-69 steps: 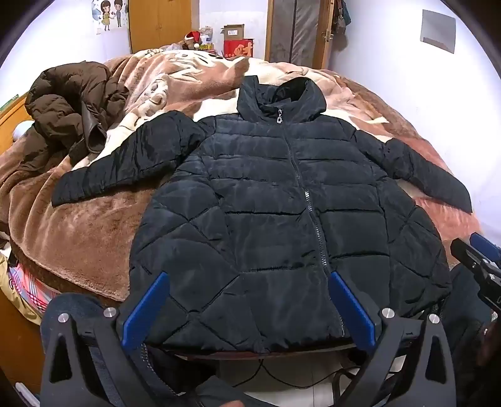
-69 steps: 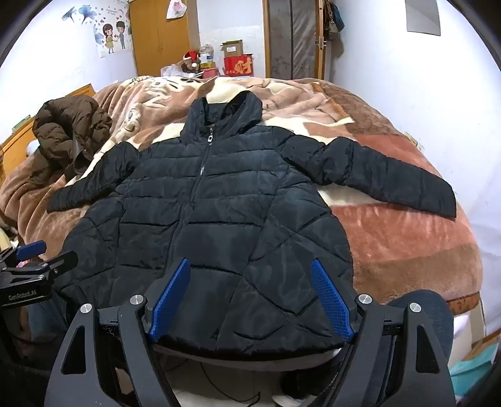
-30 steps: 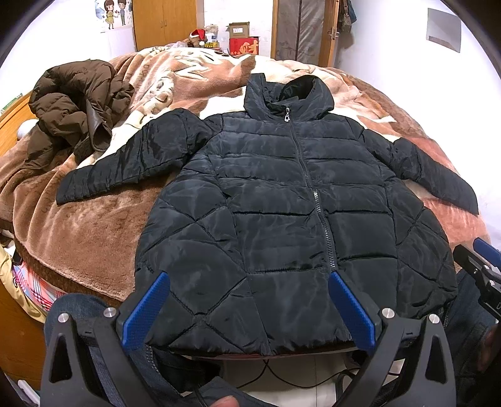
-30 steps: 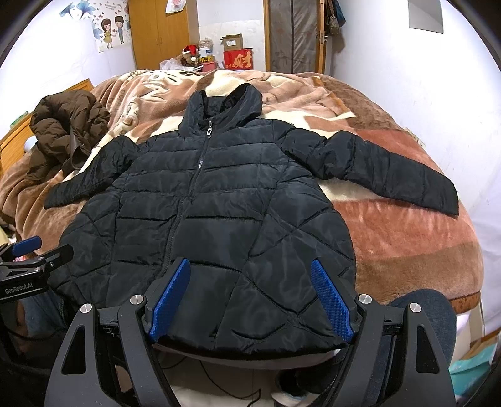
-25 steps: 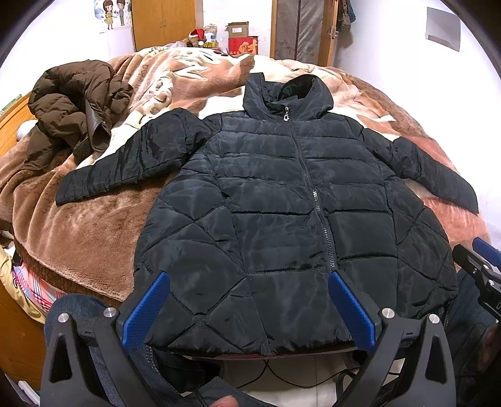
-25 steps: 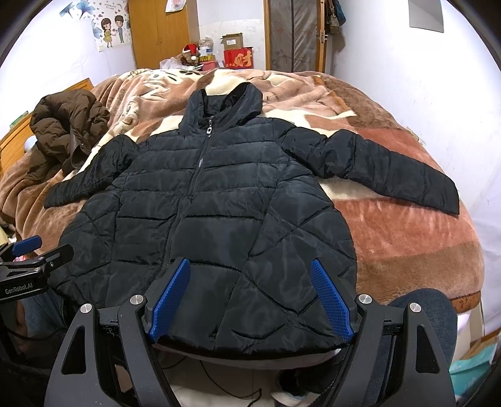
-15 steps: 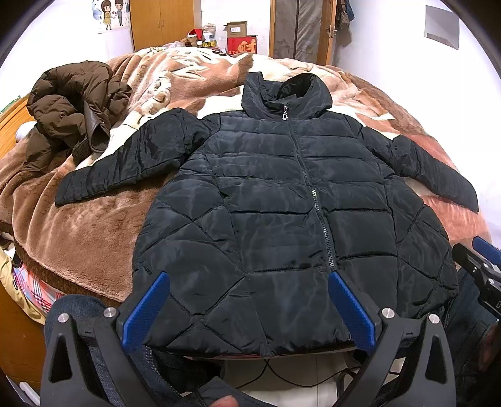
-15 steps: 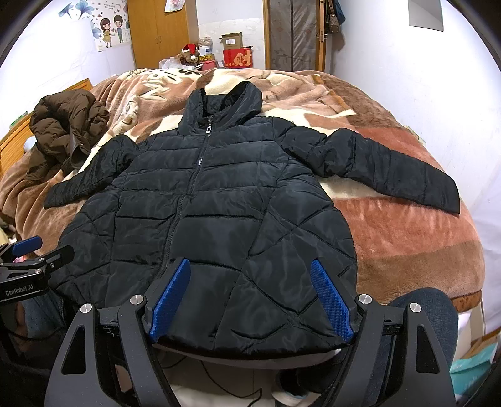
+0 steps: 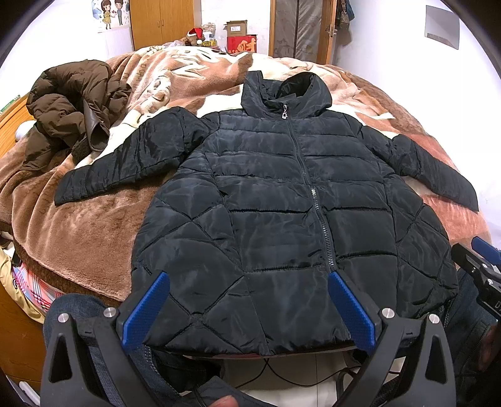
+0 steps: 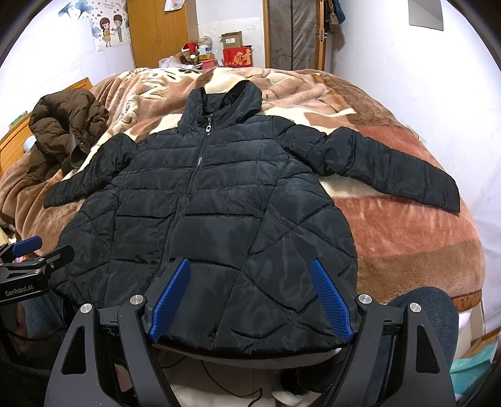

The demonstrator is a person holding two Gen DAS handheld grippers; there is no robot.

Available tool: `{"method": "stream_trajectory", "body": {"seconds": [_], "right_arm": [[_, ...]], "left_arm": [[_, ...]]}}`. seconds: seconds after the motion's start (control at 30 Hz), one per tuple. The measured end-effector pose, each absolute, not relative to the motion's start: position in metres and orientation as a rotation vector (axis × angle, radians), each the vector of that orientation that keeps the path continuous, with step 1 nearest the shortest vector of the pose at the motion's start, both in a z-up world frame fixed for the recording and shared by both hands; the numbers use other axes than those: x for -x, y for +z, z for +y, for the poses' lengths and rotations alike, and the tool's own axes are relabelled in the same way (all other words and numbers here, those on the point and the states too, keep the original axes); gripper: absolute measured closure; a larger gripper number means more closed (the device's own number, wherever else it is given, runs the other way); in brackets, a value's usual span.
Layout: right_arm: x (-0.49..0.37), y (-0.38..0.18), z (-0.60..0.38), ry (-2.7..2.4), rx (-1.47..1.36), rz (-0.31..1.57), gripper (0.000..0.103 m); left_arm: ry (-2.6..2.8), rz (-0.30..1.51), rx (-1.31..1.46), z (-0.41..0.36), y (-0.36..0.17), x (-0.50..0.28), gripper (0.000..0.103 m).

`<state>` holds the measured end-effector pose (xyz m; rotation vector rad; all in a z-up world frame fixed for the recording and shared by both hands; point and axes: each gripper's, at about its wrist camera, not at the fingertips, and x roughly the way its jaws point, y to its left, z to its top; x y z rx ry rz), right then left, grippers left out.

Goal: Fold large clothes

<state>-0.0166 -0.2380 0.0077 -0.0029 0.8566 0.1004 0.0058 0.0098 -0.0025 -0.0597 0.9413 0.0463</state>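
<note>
The black puffer jacket lay flat, zipped, sleeves spread, on the brown blanket of the bed; the left gripper and right gripper hovered at its hem, jaws wide, gripping nothing; a brown coat lay crumpled apart, at the left.

A bedroom in a home. A bed covered by a brown plush blanket fills the middle of both views. At the upper left stand a wooden wardrobe and a cartoon couple poster on the white wall; at upper centre, a fabric closet and stacked cardboard boxes.
</note>
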Motion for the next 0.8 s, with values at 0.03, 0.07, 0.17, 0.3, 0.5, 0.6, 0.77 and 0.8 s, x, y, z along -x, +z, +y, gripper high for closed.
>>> {"method": "stream_trajectory", "body": {"seconds": [0.03,0.07,0.17,0.3,0.5,0.6,0.77,0.8], "right_arm": [[0.0165,0.0078,-0.238,0.1,0.003,0.857,0.024],[0.0165,0.0075,-0.238,0.1,0.003,0.857,0.024],[0.0164,0.0073,-0.2379,0.099,0.003,0.86,0.024],[0.0175,0.0043,-0.2367,0.099,0.006,0.863,0.024],[0.0173,0.004,-0.2365,0.098,0.004,0.865,0.024],[0.0174,0.0038,-0.2367,0.099,0.005,0.865,0.024],[0.0173,0.0035,-0.2364,0.099,0.006,0.866,0.024],[0.0175,0.0032,-0.2362,0.099,0.006,0.867,0.024]], "left_arm": [[0.046,0.941,0.059,0.0099,-0.0026,-0.0061,0.0],[0.047,0.943,0.059,0.0089,-0.0027,-0.006,0.0],[0.047,0.944,0.059,0.0087,-0.0026,-0.0061,0.0],[0.047,0.943,0.06,0.0082,-0.0032,-0.0059,0.0],[0.044,0.944,0.052,0.0055,-0.0049,-0.0043,0.0],[0.045,0.944,0.054,0.0044,-0.0064,-0.0047,0.0],[0.038,0.951,0.062,0.0024,-0.0083,-0.0046,0.0],[0.037,0.952,0.064,0.0031,-0.0088,-0.0054,0.0]]}}
